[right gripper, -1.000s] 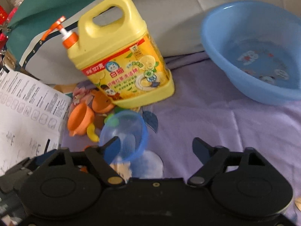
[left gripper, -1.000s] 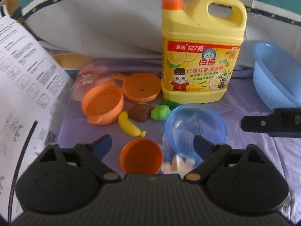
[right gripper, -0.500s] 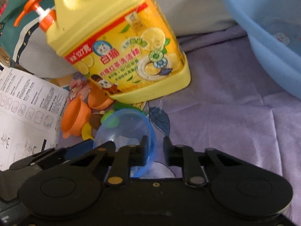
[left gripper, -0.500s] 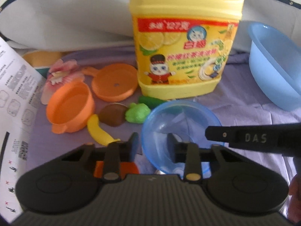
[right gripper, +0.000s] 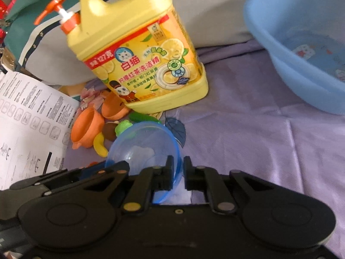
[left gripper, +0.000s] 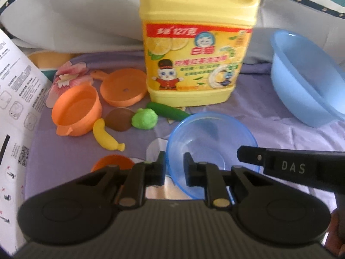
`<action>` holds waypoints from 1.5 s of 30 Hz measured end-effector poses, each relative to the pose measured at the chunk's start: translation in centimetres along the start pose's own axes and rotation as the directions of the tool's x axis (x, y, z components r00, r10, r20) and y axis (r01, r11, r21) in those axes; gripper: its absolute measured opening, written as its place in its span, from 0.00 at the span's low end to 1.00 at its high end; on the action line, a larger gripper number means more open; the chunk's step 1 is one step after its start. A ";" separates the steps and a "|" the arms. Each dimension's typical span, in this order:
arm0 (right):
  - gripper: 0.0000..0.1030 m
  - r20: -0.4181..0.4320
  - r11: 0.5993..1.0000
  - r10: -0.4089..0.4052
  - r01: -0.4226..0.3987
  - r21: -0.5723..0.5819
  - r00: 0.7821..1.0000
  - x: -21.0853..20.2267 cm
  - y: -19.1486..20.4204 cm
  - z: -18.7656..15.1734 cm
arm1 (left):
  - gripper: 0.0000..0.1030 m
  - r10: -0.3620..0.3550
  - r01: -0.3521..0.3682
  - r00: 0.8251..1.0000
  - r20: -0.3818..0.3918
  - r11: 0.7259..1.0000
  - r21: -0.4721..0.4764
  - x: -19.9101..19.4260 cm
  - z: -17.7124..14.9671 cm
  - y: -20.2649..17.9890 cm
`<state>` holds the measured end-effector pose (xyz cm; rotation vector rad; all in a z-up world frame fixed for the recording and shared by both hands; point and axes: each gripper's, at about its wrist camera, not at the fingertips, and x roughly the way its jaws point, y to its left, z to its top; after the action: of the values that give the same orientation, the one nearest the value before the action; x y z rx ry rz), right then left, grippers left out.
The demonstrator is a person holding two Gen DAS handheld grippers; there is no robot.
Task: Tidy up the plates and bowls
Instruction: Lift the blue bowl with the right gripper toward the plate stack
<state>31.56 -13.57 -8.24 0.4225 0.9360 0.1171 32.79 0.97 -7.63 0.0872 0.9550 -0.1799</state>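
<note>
Item: clear blue bowl, at 6 o'clock of the detergent jug on the purple cloth. Rim pinched by left tongs and right tongs, both nearly closed. Step: grasping. Next judged: level lift toward blue basin.

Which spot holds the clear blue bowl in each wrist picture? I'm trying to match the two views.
Left wrist: the clear blue bowl sits low and centre-right, with the left gripper closed on its near-left rim.
Right wrist: the bowl sits low and left of centre, with the right gripper closed on its right rim.
Shared landmark: the yellow detergent jug standing behind it.
</note>
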 end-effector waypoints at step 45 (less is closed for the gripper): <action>0.10 -0.056 0.991 -0.105 0.100 -0.083 0.993 -19.0 -5.5 -21.4 | 0.19 -0.143 0.144 0.985 -0.100 0.990 -0.002 -15.0 -20.3 -9.6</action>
<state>2.72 -17.42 -7.22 0.2971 1.0072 0.0739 6.19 -3.64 -6.93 0.0325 1.0608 -0.3135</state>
